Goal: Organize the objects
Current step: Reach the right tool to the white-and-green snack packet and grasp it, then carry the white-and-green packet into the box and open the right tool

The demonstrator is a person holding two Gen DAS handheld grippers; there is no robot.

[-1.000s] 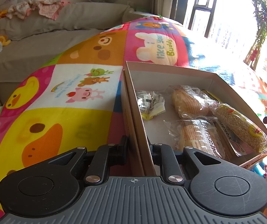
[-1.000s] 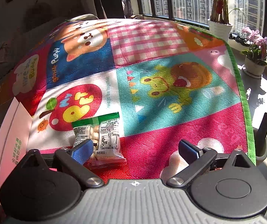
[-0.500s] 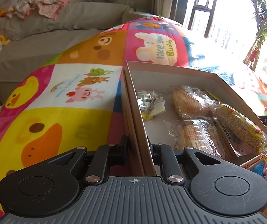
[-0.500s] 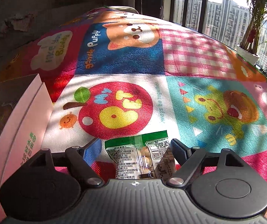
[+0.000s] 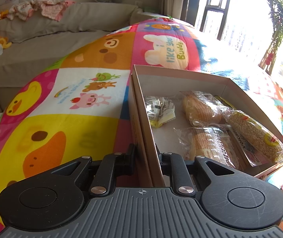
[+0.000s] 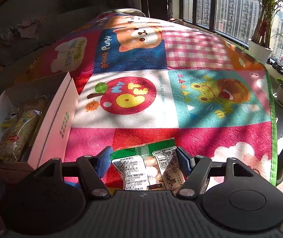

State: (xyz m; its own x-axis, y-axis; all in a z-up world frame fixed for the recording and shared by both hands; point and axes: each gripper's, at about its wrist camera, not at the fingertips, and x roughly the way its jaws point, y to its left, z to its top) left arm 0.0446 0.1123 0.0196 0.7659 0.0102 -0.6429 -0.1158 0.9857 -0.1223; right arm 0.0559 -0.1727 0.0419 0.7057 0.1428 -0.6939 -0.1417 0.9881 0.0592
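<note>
Cartoon play mat under cardboard box, snack packet

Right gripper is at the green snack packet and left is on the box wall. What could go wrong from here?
1. The green snack packet sits between the right gripper jaws, which look barely closed on it; the slick film may slip on lifting.
2. The left gripper pinches one thin wall of the cardboard box; a tug could bend it.
3. The box already holds a sesame bar and bread packs; dropping the packet may crush them.
</note>
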